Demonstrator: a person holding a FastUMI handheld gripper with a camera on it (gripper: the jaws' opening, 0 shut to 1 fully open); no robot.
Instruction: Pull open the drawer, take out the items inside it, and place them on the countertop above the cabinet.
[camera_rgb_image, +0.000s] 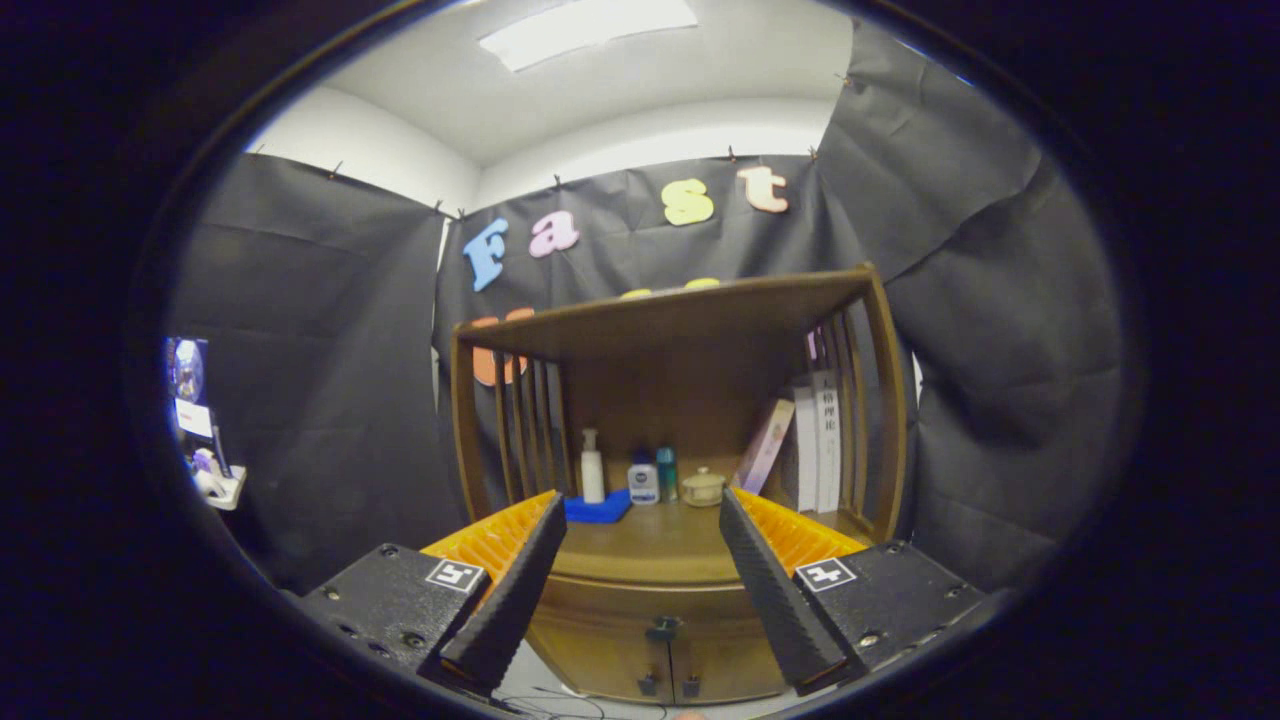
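Jaws (640, 515) spread empty, drawer (640, 600) ahead between them

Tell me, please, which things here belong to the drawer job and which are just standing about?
For the job:
- drawer, shut, with its handle
- countertop above it
- gripper, jaws open, holding nothing, the cabinet beyond them

Standing about:
- white pump bottle
- small white bottle
- teal bottle
- lidded jar
- blue cloth
- books
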